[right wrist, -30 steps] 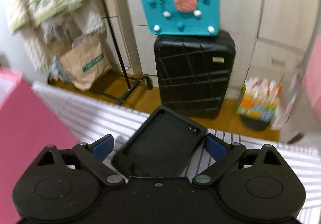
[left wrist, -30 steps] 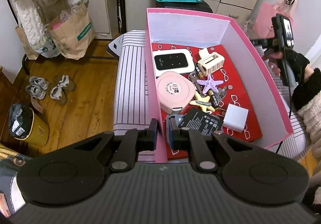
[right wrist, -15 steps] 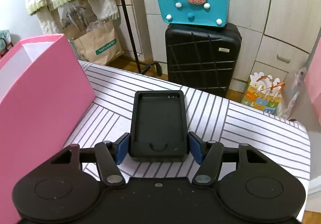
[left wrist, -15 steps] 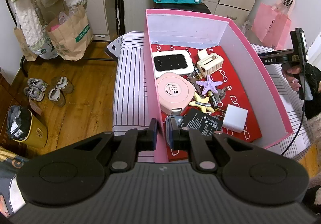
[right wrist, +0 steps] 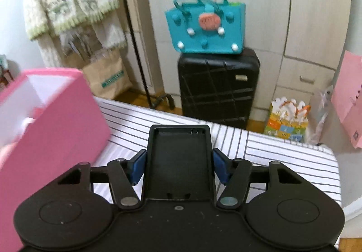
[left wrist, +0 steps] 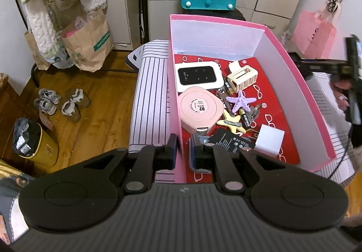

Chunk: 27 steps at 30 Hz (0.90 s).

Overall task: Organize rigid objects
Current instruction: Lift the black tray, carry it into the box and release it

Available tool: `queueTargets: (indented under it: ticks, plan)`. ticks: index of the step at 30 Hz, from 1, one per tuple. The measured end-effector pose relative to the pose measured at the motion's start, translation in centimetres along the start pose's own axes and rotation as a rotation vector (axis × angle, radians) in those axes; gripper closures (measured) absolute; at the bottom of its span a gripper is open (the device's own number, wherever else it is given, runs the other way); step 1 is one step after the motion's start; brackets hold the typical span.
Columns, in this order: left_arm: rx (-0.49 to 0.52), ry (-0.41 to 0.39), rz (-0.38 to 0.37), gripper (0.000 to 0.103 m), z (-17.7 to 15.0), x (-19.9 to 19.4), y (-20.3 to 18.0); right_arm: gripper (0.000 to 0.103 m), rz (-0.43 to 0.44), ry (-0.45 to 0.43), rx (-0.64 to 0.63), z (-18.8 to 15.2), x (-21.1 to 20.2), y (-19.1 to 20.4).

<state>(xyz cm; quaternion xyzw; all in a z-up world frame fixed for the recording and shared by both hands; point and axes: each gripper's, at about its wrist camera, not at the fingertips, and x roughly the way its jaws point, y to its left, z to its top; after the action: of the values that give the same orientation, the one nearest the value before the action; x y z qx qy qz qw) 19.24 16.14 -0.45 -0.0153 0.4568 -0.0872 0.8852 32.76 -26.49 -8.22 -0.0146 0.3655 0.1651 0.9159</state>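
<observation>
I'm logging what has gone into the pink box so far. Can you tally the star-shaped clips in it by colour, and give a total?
Purple star clip: 1
Yellow star clip: 1
Total: 2, both lying on the red liner of the pink box, with other small items around them.

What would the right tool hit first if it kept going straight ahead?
Probably the black suitcase past the striped table's far edge. The right tool holds a black tray, which would touch first. Depth is unclear.
</observation>
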Motion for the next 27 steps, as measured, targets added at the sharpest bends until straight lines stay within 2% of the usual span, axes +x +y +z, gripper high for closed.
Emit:
queueTargets:
  ticks: [5, 7, 12, 16, 20, 23, 27]
  plan:
    - [-0.008, -0.002, -0.006, 0.093, 0.0, 0.0, 0.3, 0.037, 0.065, -0.110, -0.043, 0.9, -5.8, 2.7]
    - [-0.002, -0.005, -0.003, 0.093, 0.0, 0.0, 0.2, 0.037, 0.116, -0.138, -0.072, 1.5, -7.9, 4.3]
    - [0.005, -0.010, -0.004, 0.093, -0.2, -0.1, 0.1, 0.037, 0.291, -0.131, -0.138, 2.9, -10.6, 9.1]
    - [0.024, -0.028, 0.009, 0.092, -0.5, -0.1, -0.4, 0.037, 0.425, -0.038, -0.142, 5.2, -9.1, 13.6]
    - [0.041, -0.038, -0.006, 0.091, -0.9, -0.3, -0.1, 0.037, 0.454, 0.067, -0.173, 6.8, -5.5, 17.9]
    - [0.042, -0.036, -0.026, 0.091, -0.8, -0.2, 0.3, 0.037, 0.441, 0.141, -0.169, 7.4, -1.9, 19.6]
    - [0.044, -0.033, -0.041, 0.091, -0.6, -0.1, 0.4, 0.037, 0.341, 0.172, -0.199, 7.3, 1.8, 21.1]
